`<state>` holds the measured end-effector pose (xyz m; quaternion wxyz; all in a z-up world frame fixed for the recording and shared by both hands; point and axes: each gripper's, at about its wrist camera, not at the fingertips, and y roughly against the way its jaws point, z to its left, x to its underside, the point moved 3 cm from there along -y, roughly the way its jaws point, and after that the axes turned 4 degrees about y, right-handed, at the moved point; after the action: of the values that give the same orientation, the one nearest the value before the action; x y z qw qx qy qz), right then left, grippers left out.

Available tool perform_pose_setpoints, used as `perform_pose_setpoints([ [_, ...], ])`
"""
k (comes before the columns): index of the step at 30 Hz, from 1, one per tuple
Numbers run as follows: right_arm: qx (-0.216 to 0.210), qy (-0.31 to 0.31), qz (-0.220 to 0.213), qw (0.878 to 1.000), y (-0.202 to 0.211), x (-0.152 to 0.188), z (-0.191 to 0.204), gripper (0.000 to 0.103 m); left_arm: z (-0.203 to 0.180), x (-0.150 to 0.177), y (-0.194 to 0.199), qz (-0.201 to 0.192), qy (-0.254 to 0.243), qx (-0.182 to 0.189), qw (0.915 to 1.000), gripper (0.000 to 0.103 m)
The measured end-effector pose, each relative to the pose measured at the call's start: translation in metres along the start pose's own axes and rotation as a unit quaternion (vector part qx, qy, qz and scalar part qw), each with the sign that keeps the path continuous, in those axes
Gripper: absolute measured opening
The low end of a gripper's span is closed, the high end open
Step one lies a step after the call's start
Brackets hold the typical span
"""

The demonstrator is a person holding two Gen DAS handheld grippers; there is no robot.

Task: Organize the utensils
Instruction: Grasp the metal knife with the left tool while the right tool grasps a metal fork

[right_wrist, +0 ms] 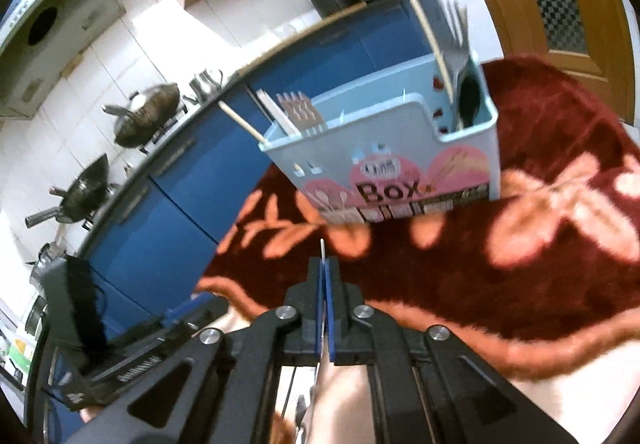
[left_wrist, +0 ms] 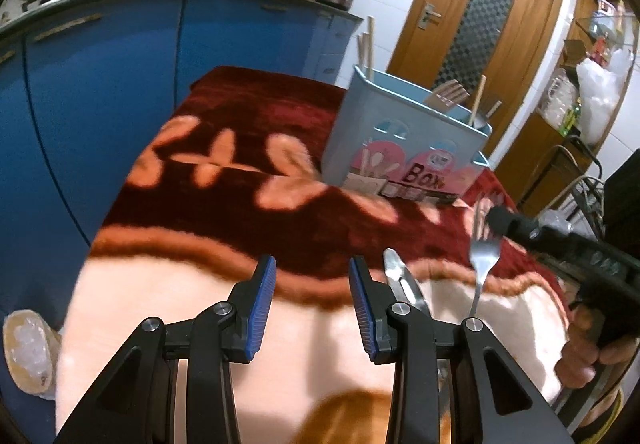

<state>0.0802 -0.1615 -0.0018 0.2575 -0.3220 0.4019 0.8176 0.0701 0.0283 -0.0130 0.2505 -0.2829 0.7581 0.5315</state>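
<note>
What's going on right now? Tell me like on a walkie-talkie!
Right hand-held gripper shut on fork, lifted. Left hand-held gripper open, empty. Box ahead, path open. Another utensil on blanket.

Both wrist views toward shared utensil box (left_wrist: 404,141).

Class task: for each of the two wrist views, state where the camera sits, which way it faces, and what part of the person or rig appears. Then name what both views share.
Left wrist: behind the open left claw, facing across the blanket to the utensil box; right claw grips a fork.
Right wrist: behind the shut right claw, facing the utensil box and blue cabinets.
Shared: box, blanket, cabinets.
</note>
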Motion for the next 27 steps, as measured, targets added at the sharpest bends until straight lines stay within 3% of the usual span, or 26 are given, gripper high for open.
perform_pose_setpoints([
  [7,-0.009,-0.006,-0.072,0.997,0.053,-0.013,0.002,0.003,-0.017,0.004,-0.006,0.018,-0.021,0.01,0.9996,0.039],
  [14,0.082,0.042,-0.136,0.986,0.092,-0.026,0.003,0.003,-0.034,0.01,-0.017,0.052,-0.039,0.013,0.9978,0.039],
  [20,0.129,0.059,-0.152,0.978,0.104,-0.026,-0.011,0.003,-0.052,0.02,-0.028,0.084,-0.057,0.024,0.9946,0.039],
  [27,0.119,0.046,-0.146,0.981,0.104,-0.019,-0.024,0.003,-0.063,0.026,-0.042,0.106,-0.08,0.015,0.9911,0.039],
])
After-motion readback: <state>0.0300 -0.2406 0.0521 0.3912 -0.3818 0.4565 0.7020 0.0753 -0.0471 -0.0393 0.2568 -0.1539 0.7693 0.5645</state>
